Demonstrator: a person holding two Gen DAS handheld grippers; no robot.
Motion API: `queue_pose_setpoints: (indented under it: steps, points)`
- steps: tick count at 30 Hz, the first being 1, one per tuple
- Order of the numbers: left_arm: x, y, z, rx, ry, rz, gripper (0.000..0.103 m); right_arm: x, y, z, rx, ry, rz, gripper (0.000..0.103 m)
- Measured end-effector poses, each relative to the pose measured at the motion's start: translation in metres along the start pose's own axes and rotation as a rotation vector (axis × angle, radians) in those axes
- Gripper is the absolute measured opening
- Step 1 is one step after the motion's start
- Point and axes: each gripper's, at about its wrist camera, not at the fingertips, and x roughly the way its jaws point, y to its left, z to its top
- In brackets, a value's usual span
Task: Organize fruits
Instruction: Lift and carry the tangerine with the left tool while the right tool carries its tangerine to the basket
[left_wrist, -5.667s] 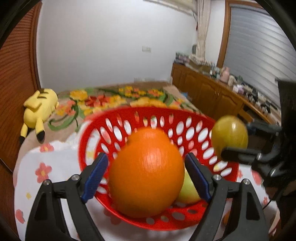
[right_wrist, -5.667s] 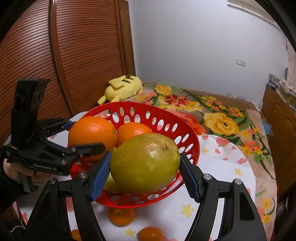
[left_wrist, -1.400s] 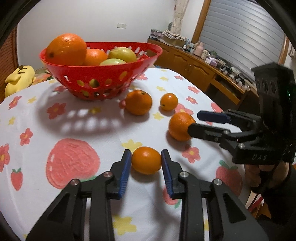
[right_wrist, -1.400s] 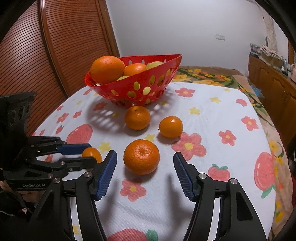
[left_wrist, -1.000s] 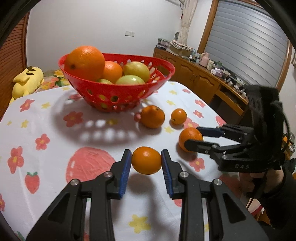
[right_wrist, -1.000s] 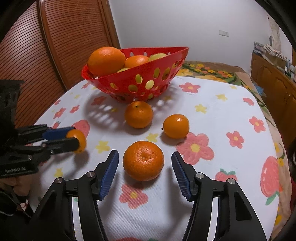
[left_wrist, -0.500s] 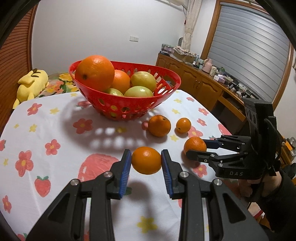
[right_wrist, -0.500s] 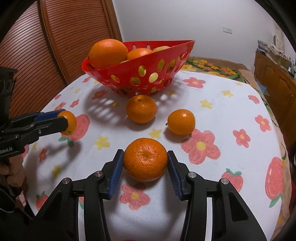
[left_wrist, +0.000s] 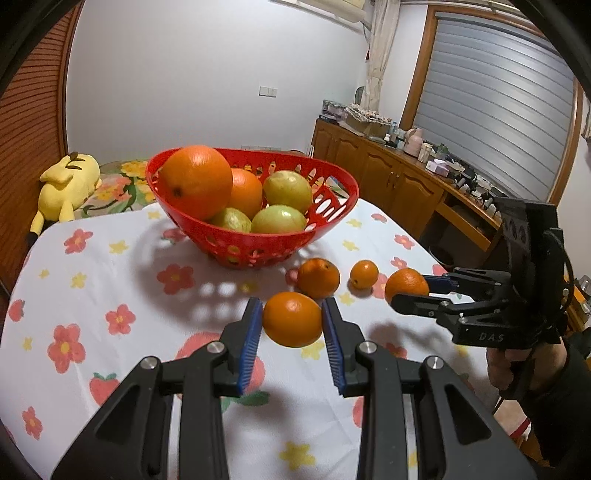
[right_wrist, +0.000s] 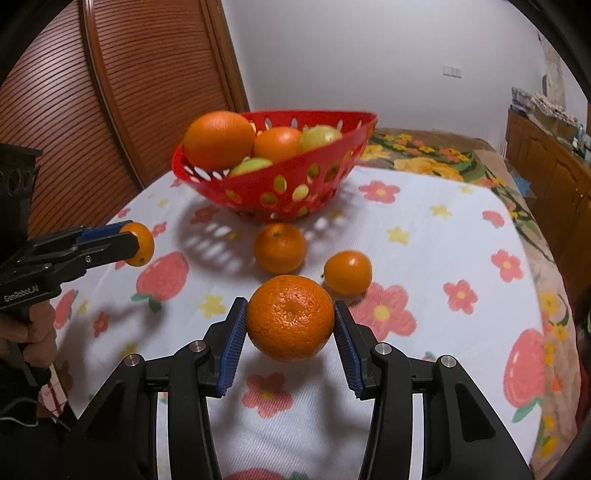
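My left gripper (left_wrist: 291, 325) is shut on a small smooth orange (left_wrist: 291, 319) and holds it above the tablecloth; it also shows in the right wrist view (right_wrist: 138, 243). My right gripper (right_wrist: 290, 325) is shut on a larger rough-skinned orange (right_wrist: 290, 317), lifted off the cloth; it shows in the left wrist view (left_wrist: 406, 285). A red perforated basket (left_wrist: 332, 218) stands beyond, holding two big oranges and green-yellow fruits. Two loose oranges (right_wrist: 280, 247) (right_wrist: 348, 272) lie on the table in front of the basket.
The round table has a white cloth with flowers and strawberries (left_wrist: 110, 280). A yellow plush toy (left_wrist: 68, 182) lies on a bed behind. A wooden sideboard (left_wrist: 399, 184) stands to the right, a wooden slatted door (right_wrist: 110, 92) to the left.
Both grippers have risen with their oranges. The right gripper closed on its orange and lifted it off the cloth. The basket looks nearer in both views.
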Motion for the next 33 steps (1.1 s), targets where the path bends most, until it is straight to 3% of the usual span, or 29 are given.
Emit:
queue_pose_setpoints:
  steps: [21, 33]
  points:
    - [-0.012, 0.001, 0.037, 0.032, -0.066, 0.029, 0.031, -0.039, 0.01, 0.064, -0.092, -0.117, -0.03, 0.047]
    - [0.009, 0.013, 0.056, 0.04, -0.058, 0.033, 0.031, -0.005, 0.014, 0.099, -0.153, -0.095, -0.034, 0.047]
